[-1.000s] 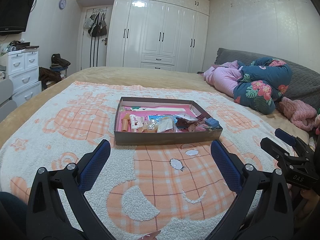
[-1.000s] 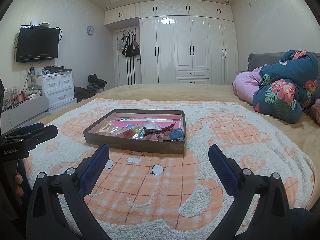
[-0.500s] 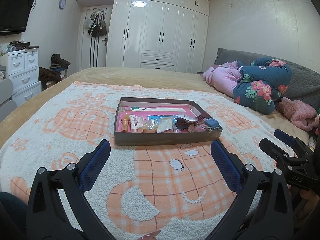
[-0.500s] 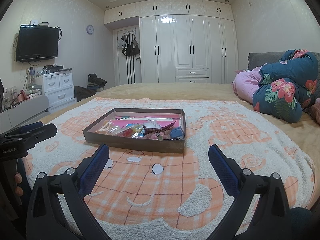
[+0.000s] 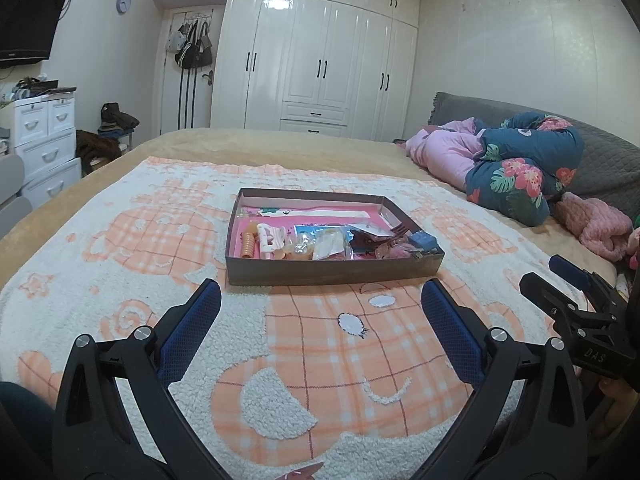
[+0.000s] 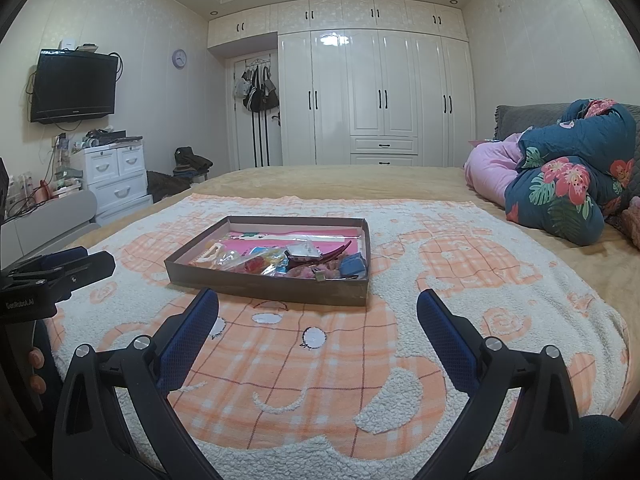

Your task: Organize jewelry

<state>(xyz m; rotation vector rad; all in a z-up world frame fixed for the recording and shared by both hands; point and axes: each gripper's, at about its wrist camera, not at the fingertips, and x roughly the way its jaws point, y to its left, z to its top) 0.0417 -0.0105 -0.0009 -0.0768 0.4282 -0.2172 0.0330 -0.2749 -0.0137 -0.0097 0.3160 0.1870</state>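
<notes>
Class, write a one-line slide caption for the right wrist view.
Open right gripper hovers over a patterned blanket, facing a shallow brown tray of hair accessories and jewelry.

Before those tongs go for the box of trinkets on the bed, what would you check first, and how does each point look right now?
1. Left tongs open and empty: ok.
2. Right tongs open and empty: ok.
3. Shallow box sits flat on the blanket, open top: ok.
4. Path from both tongs to the box is free of clutter: ok.
5. Items apart enough to pick one by one: not ok; the orange coil, clear packets and dark hair clip lie crowded along the near wall.
6. Somewhere to sort the pieces into: cannot tell; the box shows no dividers from here.
</notes>
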